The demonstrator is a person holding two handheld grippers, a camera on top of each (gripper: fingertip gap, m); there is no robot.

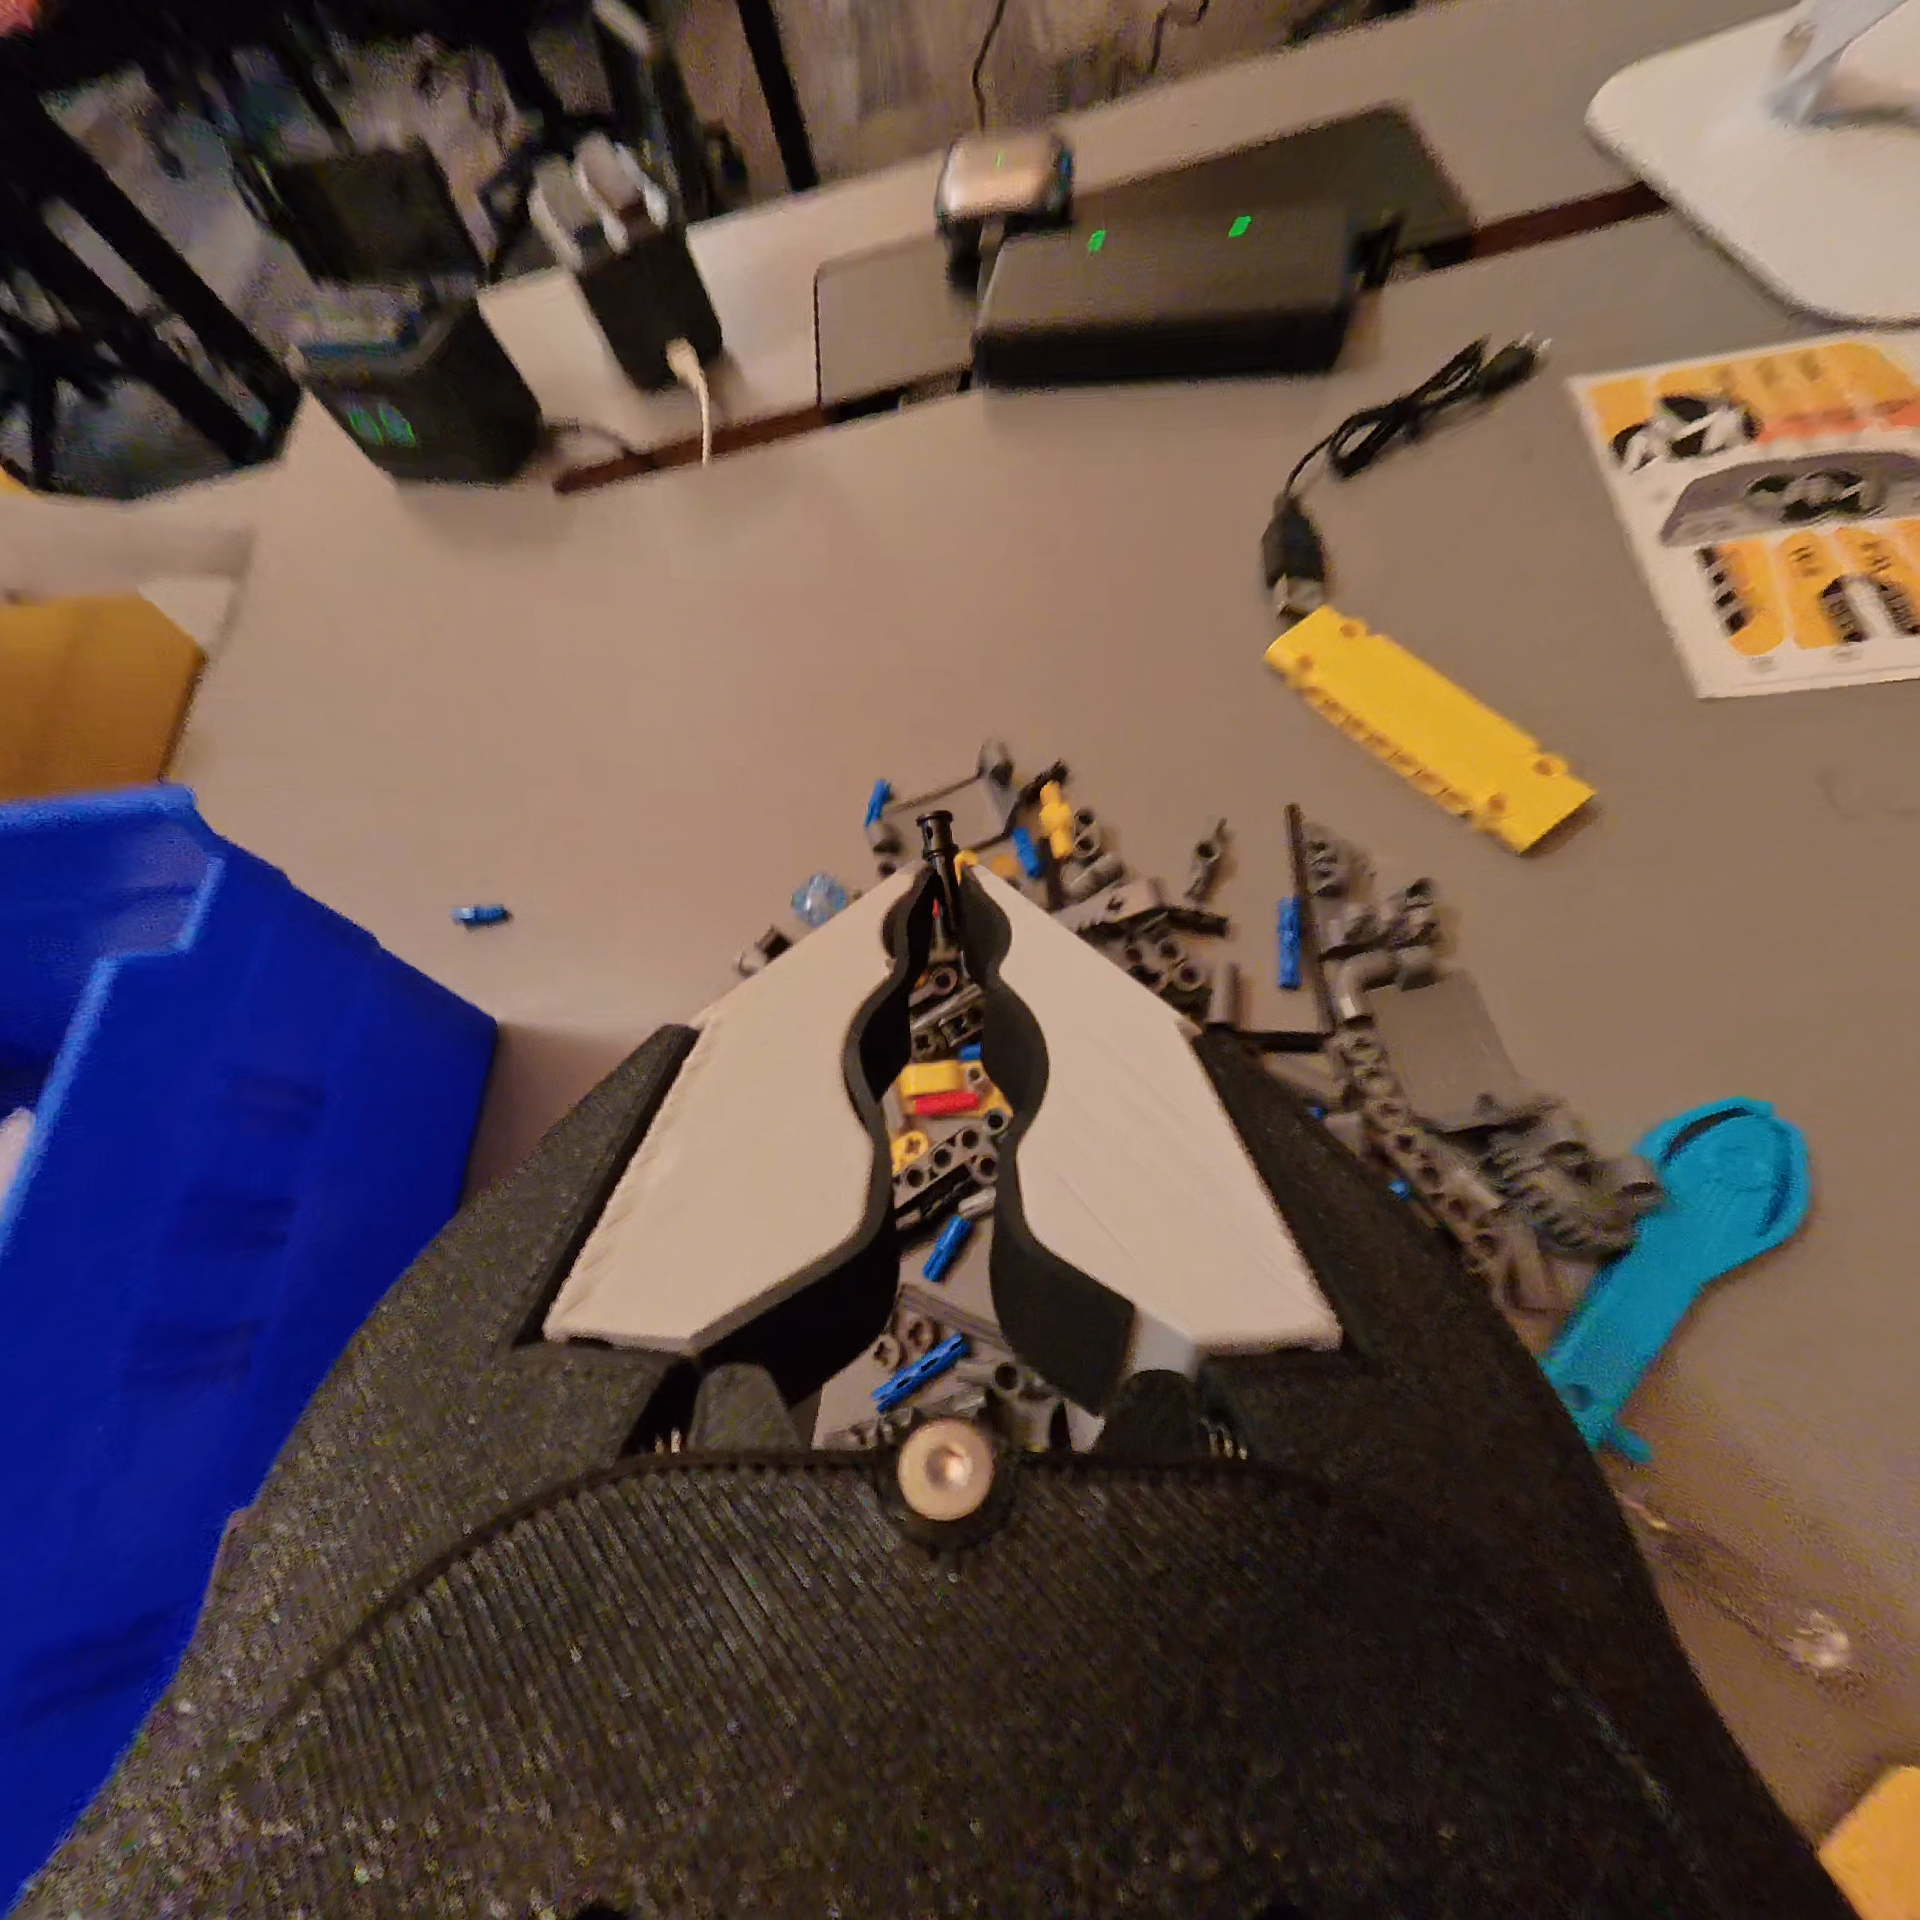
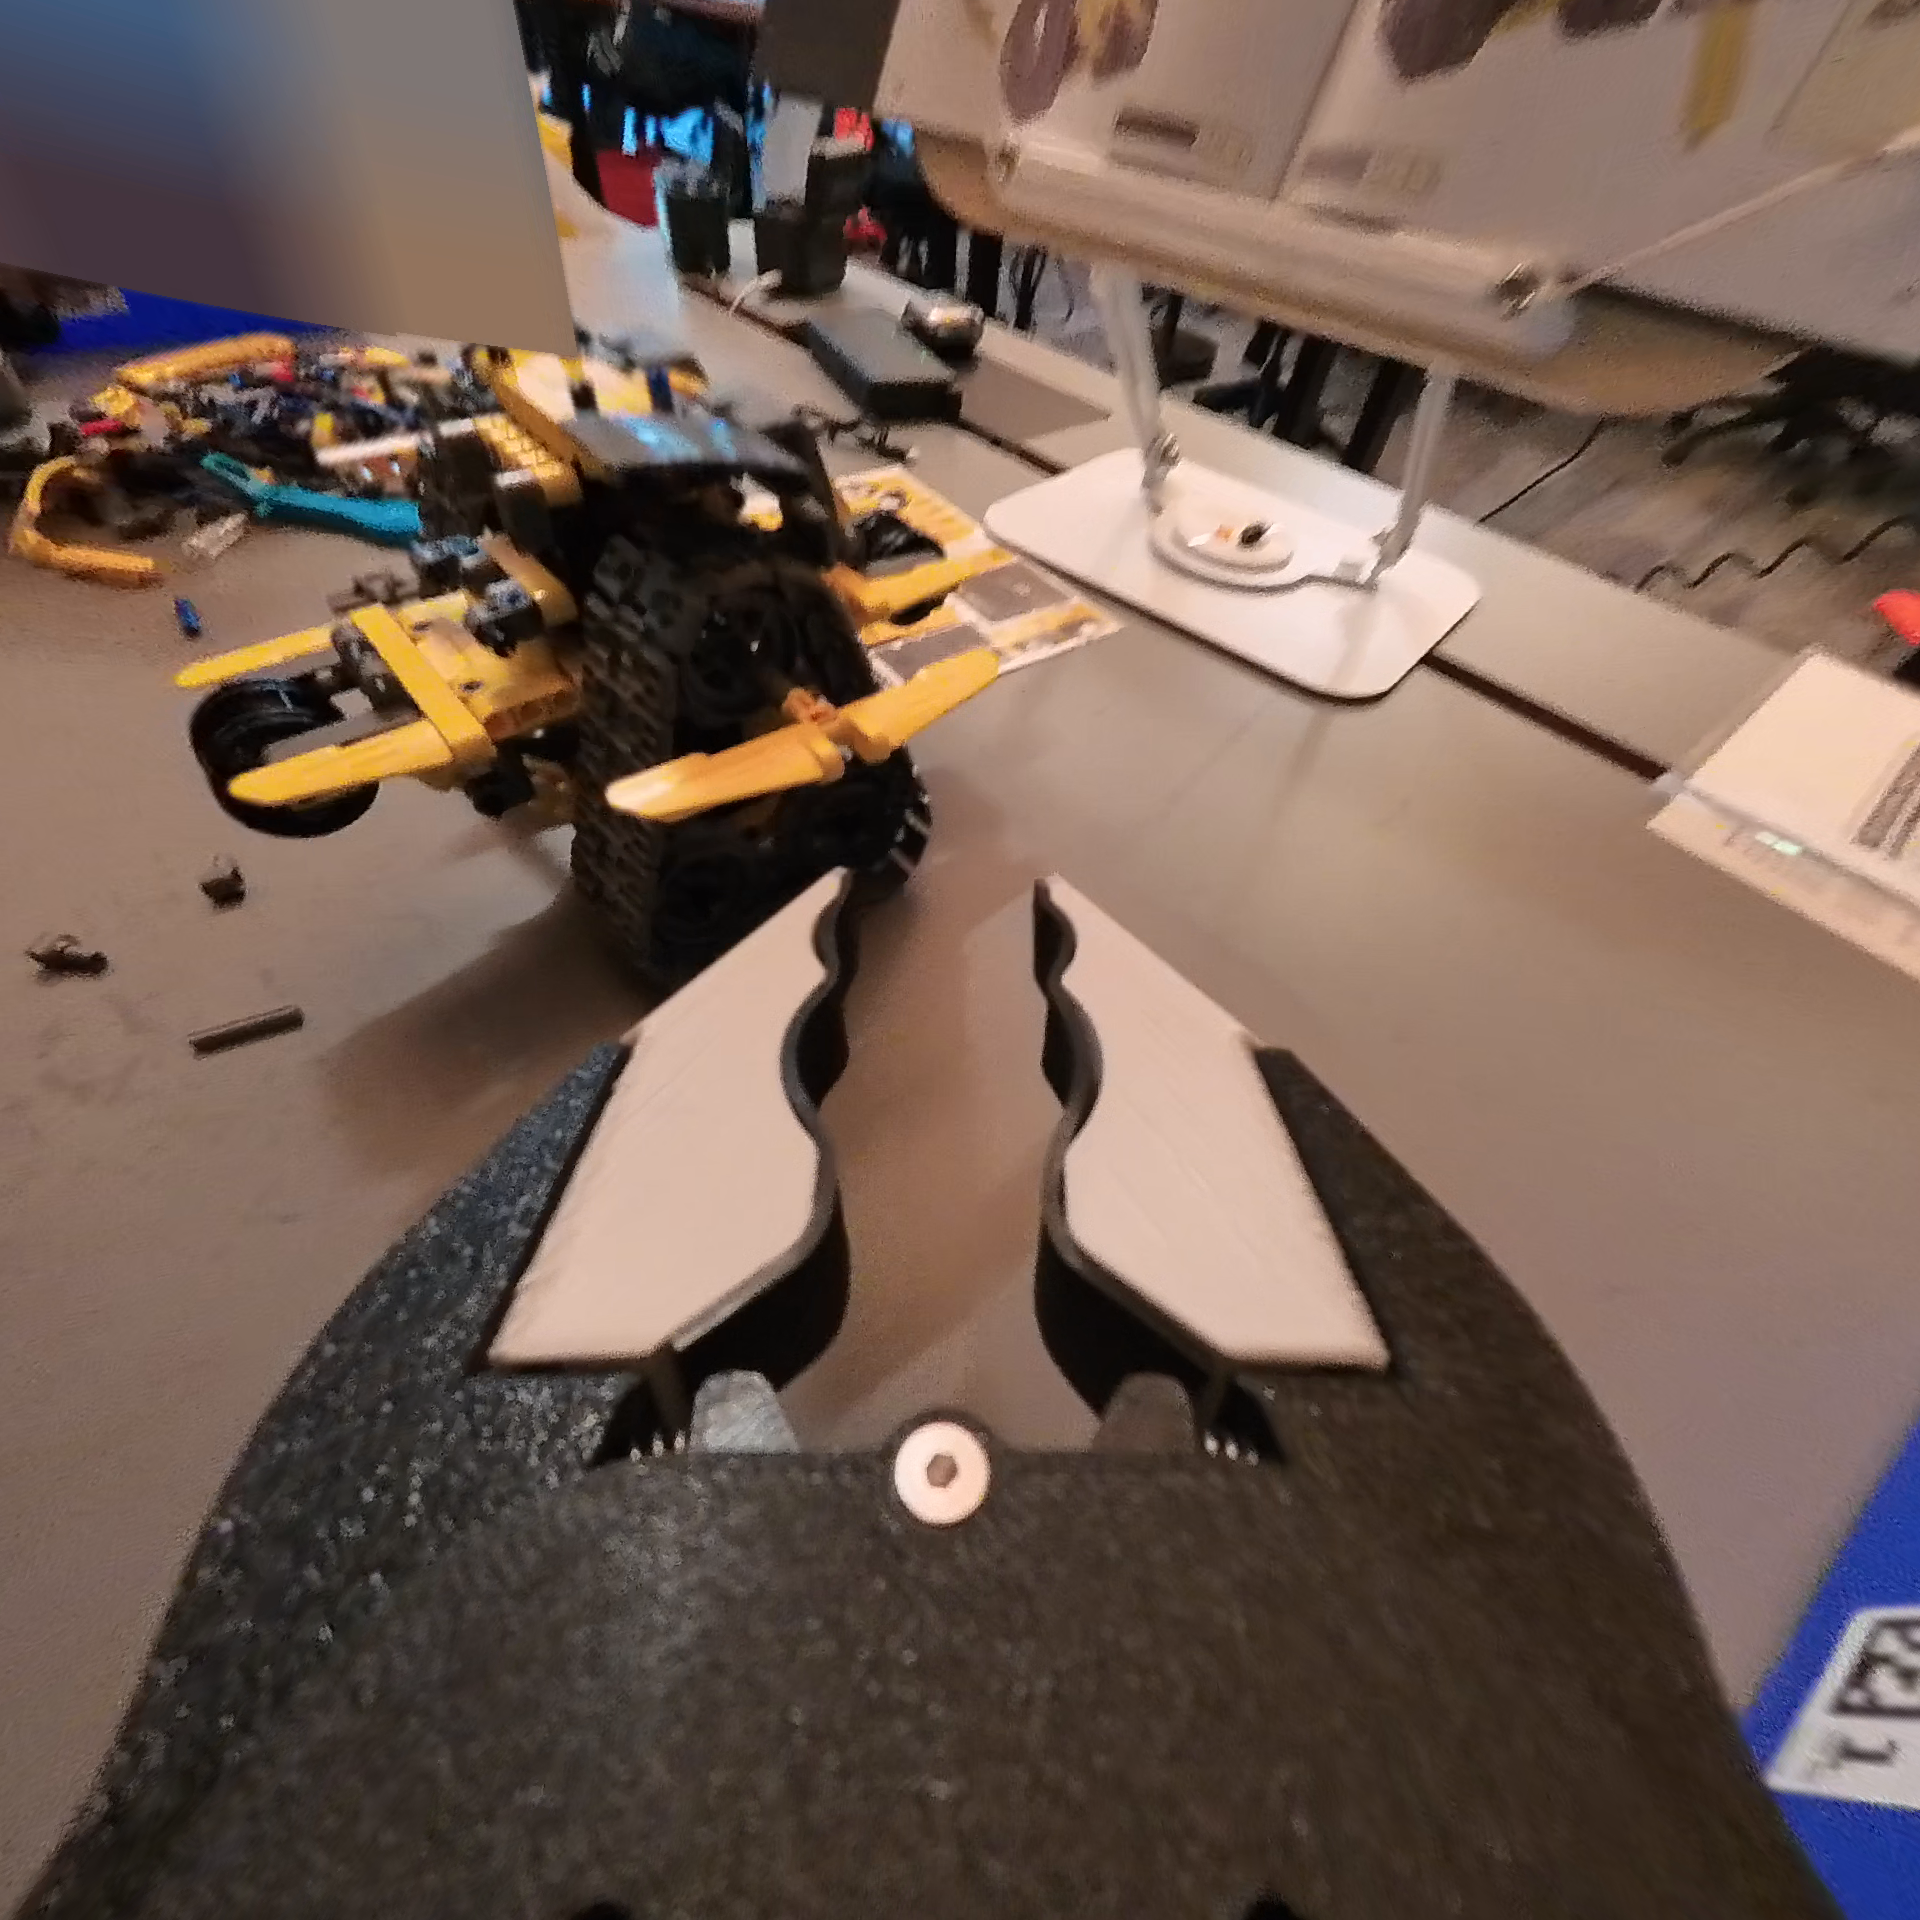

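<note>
Left wrist view shows your left tongs (image 1: 943,871) clenched on a thin black plastic pin (image 1: 938,854) above the loose-part heap at 12 o'clock, while your right tongs (image 2: 940,894) gape released, the yellow-and-black tracked brick model (image 2: 665,665) at 11 o'clock.

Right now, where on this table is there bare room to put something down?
Bare grey table lies between the blue bin, the black chargers and the yellow panel. More lies right of the tracked model, toward the white stand base. It is crowded at the parts pile under the left hand-held gripper.
</note>
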